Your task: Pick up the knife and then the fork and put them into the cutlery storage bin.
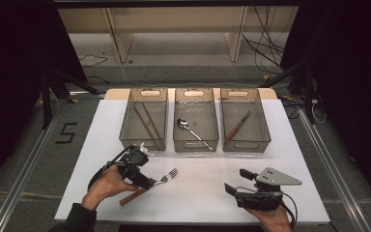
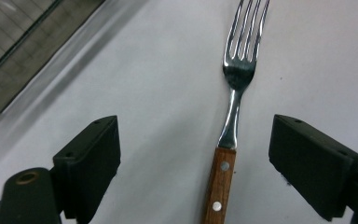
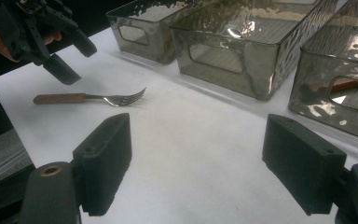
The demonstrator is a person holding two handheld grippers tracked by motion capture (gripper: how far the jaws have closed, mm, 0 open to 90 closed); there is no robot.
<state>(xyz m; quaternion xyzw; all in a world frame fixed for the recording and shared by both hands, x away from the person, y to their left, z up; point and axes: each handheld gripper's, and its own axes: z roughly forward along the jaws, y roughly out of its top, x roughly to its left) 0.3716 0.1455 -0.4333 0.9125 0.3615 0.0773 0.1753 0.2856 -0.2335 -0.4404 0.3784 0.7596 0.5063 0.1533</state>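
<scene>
Your left gripper [image 2: 193, 154] stands over the fork [image 2: 230, 116] with its jaws apart and nothing between them but the fork's shaft. In the left gripper view the junction of wooden handle and steel neck lies between the two jaws, nearer the right-hand jaw than the left-hand one, and touching neither. This stance suggests a grasp across the handle, where the wood gives the pads a flat, wide surface.

The fork lies flat on the white table [image 1: 198, 193]. Its long axis runs almost straight away from the jaws, leaning slightly toward the right-hand jaw at the far end. The tines point away from you; the handle end passes back beneath the gripper body. In the high view the fork [image 1: 166, 178] lies diagonally, tines toward the three clear bins [image 1: 195, 140].

The bins appear to sort cutlery by type: the left one holds what look like chopsticks [image 1: 147, 121], the middle one a spoon [image 1: 193, 133], the right one a knife [image 1: 239, 125].

Your right gripper [image 3: 196, 172] waits well apart from the fork, jaws apart and empty, facing the bins.
</scene>
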